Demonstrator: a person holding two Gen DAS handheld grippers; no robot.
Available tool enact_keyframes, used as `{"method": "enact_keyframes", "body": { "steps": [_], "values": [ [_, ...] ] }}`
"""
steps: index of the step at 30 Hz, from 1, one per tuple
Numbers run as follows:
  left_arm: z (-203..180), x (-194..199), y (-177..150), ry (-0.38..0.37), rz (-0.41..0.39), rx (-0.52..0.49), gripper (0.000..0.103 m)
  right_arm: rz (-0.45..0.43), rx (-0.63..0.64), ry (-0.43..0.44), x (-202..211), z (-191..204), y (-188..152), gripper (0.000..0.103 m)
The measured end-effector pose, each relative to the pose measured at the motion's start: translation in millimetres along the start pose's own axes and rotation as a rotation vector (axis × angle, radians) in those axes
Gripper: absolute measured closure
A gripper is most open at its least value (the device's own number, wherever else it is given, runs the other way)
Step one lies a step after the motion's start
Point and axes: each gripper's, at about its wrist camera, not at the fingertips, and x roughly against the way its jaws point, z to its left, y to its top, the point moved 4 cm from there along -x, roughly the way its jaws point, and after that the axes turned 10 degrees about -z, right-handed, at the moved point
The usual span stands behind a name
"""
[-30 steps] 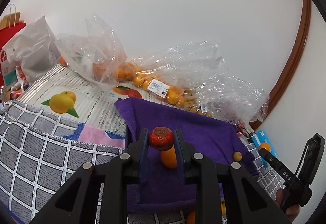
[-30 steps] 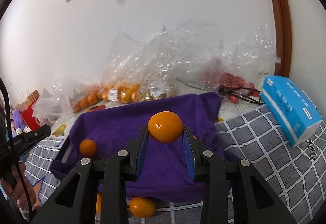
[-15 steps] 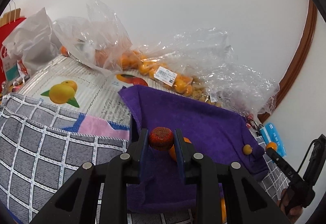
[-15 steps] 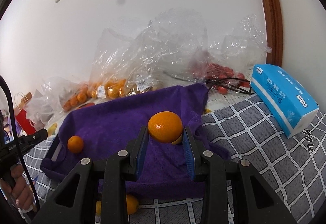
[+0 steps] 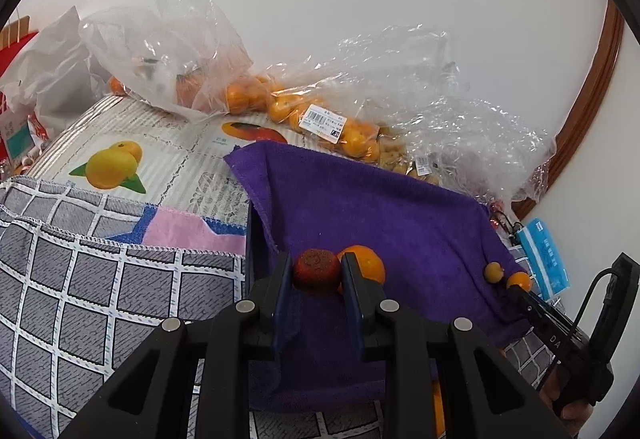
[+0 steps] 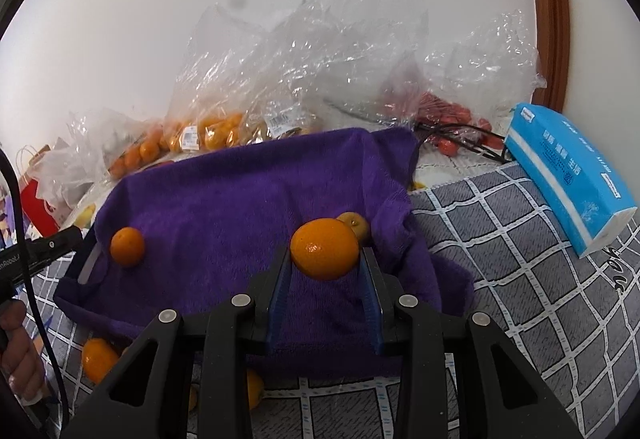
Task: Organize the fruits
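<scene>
My left gripper (image 5: 316, 273) is shut on a small dark red fruit (image 5: 316, 271) and holds it over the near left part of a purple towel (image 5: 380, 215). An orange (image 5: 366, 265) lies on the towel just behind it. My right gripper (image 6: 325, 257) is shut on an orange (image 6: 324, 249) over the towel's near right part (image 6: 240, 199). A small yellowish fruit (image 6: 354, 225) lies behind it and another orange (image 6: 127, 246) lies at the towel's left. The right gripper also shows in the left wrist view (image 5: 560, 327).
Clear plastic bags of oranges (image 5: 288, 103) and red fruits (image 6: 444, 115) stand along the wall behind the towel. A blue tissue pack (image 6: 568, 179) lies at the right. Loose oranges (image 6: 98, 359) lie on the grey checked cloth (image 6: 520, 279) in front of the towel.
Both grippers have come lower and closer to the towel, each still holding its fruit.
</scene>
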Motion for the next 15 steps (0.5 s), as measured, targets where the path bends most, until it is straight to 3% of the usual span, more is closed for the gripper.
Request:
{"method": "enact_keyframes", "body": {
  "steps": [5,15],
  "values": [
    [1.5,-7.3,-5.5,0.014,0.042,0.000,0.079,0.005,0.008,-0.010,0.8,0.9,-0.7,0.069],
    [-5.6,-14.4,-14.5,0.010,0.048,-0.045,0.079,0.050,0.024,-0.052,-4.7,0.9,-4.2,0.069]
  ]
}}
